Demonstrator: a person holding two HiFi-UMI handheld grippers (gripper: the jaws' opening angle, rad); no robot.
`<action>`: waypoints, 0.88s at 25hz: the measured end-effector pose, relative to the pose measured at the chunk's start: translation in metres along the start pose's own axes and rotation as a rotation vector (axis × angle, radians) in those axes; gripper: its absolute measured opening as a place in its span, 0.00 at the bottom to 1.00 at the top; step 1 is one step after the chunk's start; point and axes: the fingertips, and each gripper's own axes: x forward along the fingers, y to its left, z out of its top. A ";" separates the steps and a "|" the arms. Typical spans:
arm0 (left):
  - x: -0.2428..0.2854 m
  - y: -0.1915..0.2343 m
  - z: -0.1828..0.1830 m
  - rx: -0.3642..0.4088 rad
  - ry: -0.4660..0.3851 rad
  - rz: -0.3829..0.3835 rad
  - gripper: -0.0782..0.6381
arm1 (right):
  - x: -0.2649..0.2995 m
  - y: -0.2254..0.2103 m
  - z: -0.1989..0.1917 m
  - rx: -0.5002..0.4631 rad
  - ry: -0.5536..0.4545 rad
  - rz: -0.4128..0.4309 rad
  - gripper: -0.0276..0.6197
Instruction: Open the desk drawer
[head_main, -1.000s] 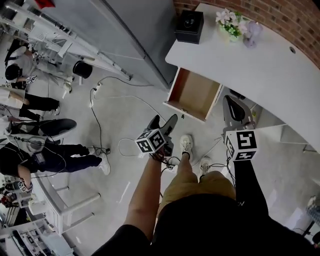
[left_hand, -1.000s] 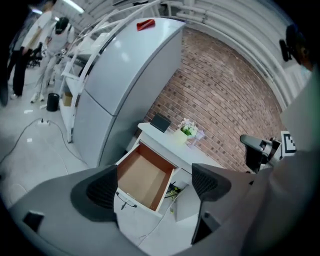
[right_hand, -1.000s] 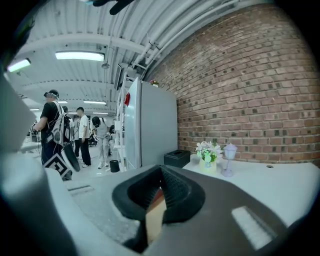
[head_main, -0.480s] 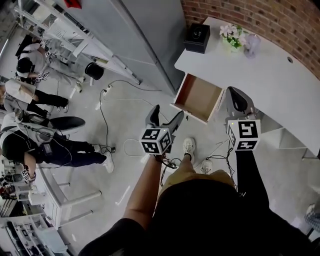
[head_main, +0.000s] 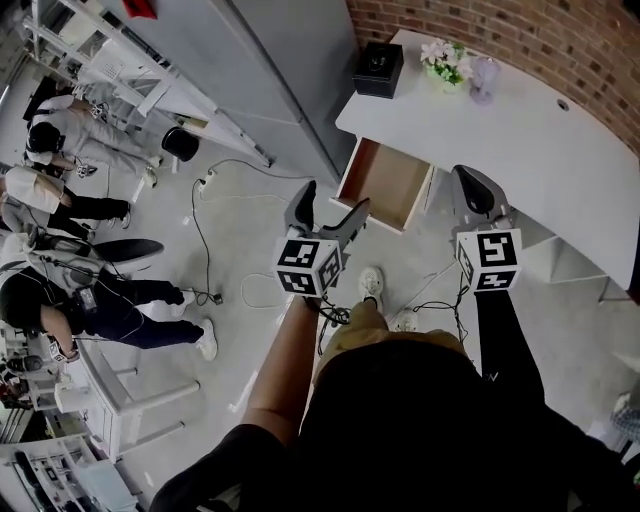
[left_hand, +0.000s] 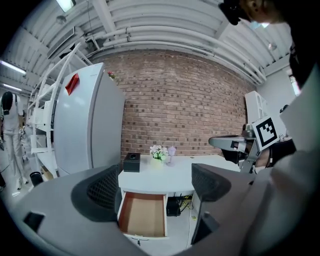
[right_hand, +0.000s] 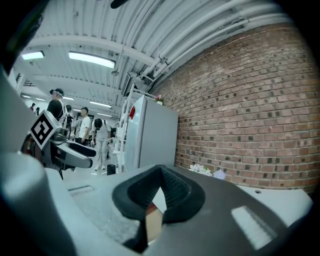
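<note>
Far left of the head view: people (head_main: 60, 150) and a floor cable (head_main: 200, 240), well apart from the work, so ignore them.

Left gripper (head_main: 332, 205), centre frame: jaws wide apart, nothing in them. In its own view the drawer (left_hand: 145, 215) sits framed between the pads but well ahead of them, no contact.

Drawer: just right of that gripper, upper centre of the head view, under the left end of the desk (head_main: 520, 130). It's already pulled well out, wood floor showing, looks empty. I'd call the task done or nearly so.

Right gripper (head_main: 468, 185), right of the drawer, over the desk's front edge: jaws together at the tips, holding nothing. It's near the drawer's right side but not touching it.

If you want more travel:
- Use the left gripper, it's already open and lined up.
- Drop down and forward to the drawer's front panel, centred. An off-centre pull will likely rack it on the runners.
- I can't make out a handle from here, too small. Check for one under the front edge before you close, otherwise pinch the top lip of the panel.
- Pull straight towards your feet, slow, and stop at the first resistance.
- Keep the right gripper clear of the drawer's side.
</note>
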 end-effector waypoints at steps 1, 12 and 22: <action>-0.001 -0.003 0.005 0.008 -0.012 -0.004 0.73 | -0.002 0.000 0.002 -0.001 -0.007 -0.001 0.04; -0.016 -0.018 0.064 0.079 -0.123 -0.015 0.73 | -0.009 0.008 0.027 -0.033 -0.056 0.007 0.04; -0.019 -0.020 0.067 0.154 -0.125 0.023 0.73 | -0.010 0.015 0.030 -0.045 -0.058 0.014 0.04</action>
